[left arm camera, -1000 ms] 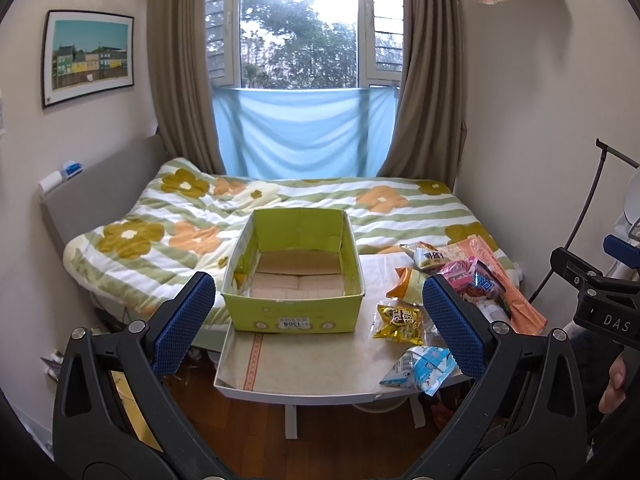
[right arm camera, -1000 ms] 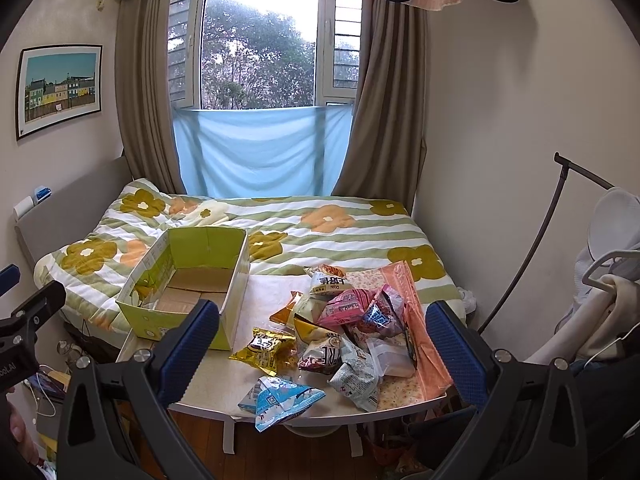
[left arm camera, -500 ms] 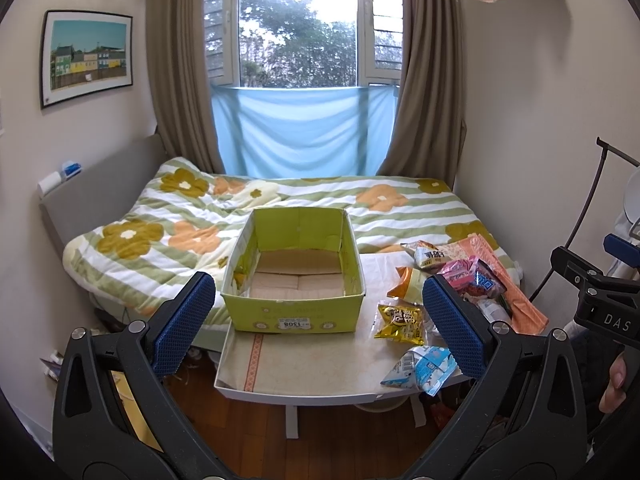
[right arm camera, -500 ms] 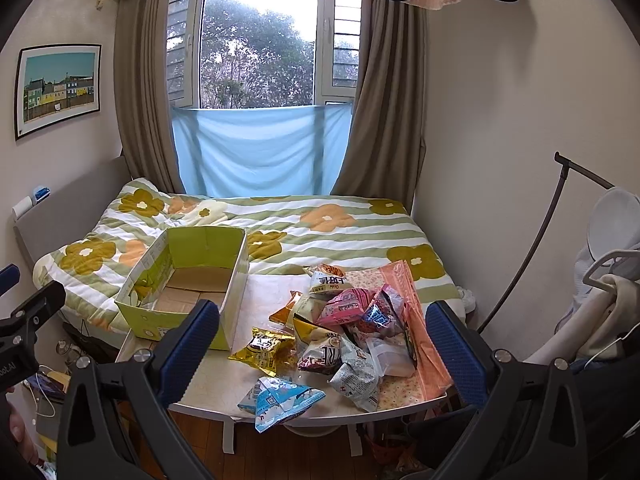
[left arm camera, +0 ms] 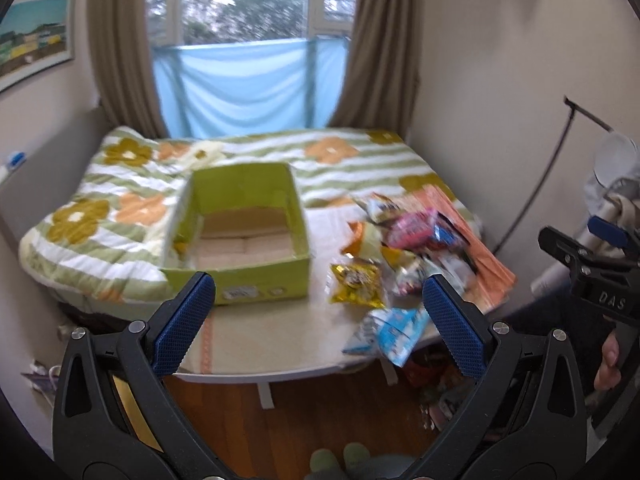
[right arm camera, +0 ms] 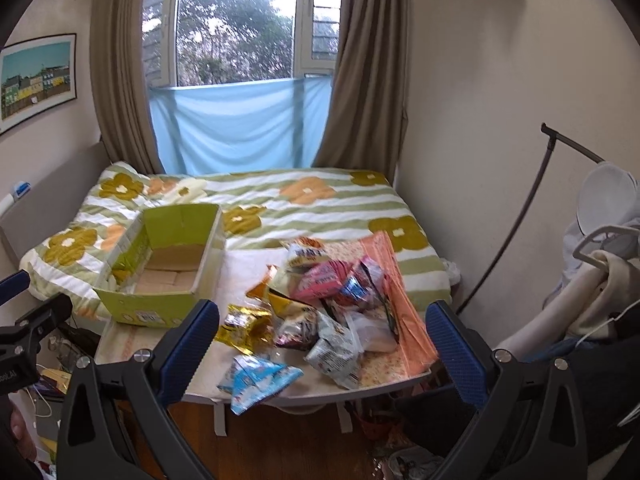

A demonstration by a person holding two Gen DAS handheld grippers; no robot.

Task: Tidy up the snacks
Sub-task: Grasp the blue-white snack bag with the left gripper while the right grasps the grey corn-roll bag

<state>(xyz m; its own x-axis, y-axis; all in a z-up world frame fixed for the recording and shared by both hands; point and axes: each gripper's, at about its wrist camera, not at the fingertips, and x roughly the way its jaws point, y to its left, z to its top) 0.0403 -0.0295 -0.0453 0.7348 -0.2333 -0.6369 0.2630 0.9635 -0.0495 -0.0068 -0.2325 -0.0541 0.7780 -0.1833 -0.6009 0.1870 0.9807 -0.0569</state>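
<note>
From the left wrist view, the left tongs (left arm camera: 318, 312) were spread wide and held nothing, poised above the near edge of the desk (left arm camera: 280, 336) and aimed between the green cardboard box (left arm camera: 240, 240) and the snack pile (left arm camera: 416, 240). The box stood on the left part of the desk with only bare cardboard showing on its floor; whether anything lay in it could not be told through the blur. A gold packet (left arm camera: 356, 284) lay just right of the box, and a blue-and-white packet (left arm camera: 394, 330) sat at the desk's near edge, partly overhanging it. These looked like light, crinkly foil bags: slippery, puffed with air, and likely to crush if squeezed hard, so a pinch at a sealed end or corner seemed the safest hold. The right tongs showed at the frame's right edge, held level in the person's hand.

From the right wrist view, the right tongs (right arm camera: 322, 340) were likewise spread and empty, hovering over the near desk edge and pointing at the pile. The blue-and-white packet lay closest between the fingers, with the gold packet beyond it, near the box. A pink packet (right arm camera: 324, 280) topped the heap, which rested on an orange patterned sheet (right arm camera: 400, 304). Behind the desk lay the flowered bed (right arm camera: 312, 200).
</note>
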